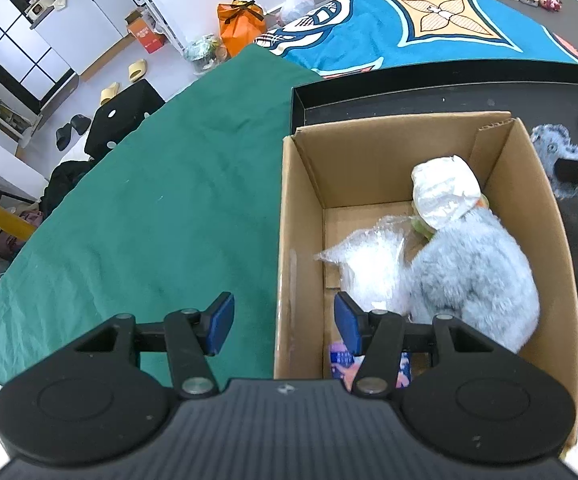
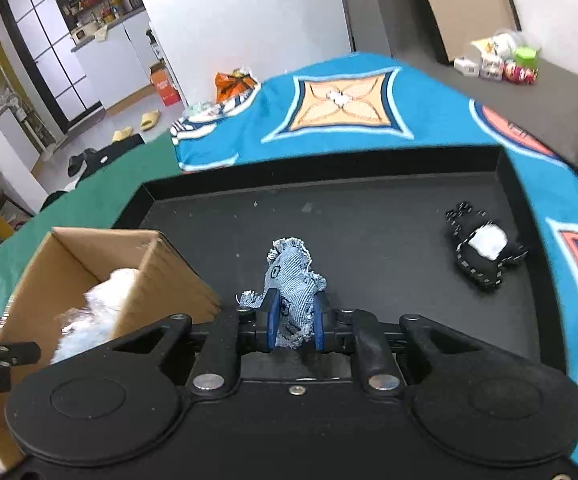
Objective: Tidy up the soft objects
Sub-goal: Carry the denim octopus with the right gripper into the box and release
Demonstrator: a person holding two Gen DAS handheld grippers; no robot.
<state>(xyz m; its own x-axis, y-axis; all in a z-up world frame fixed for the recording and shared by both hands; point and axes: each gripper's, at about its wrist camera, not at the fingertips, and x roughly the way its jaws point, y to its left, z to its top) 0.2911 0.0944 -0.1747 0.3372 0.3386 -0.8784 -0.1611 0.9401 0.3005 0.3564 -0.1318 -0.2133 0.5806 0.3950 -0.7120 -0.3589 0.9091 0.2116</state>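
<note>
Clamping our right gripper (image 2: 292,326) on the denim scrap (image 2: 292,280), above the tray (image 2: 369,216).
Our left gripper (image 1: 285,326) gapes, one finger each side of the box (image 1: 301,216) wall.

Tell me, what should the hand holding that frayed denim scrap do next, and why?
Probably carry it left and over the cardboard box. The right gripper is clamped on the denim scrap above the black tray, and the box, open-topped, already holds soft things like a grey plush. The left gripper straddles the box wall, open.
</note>
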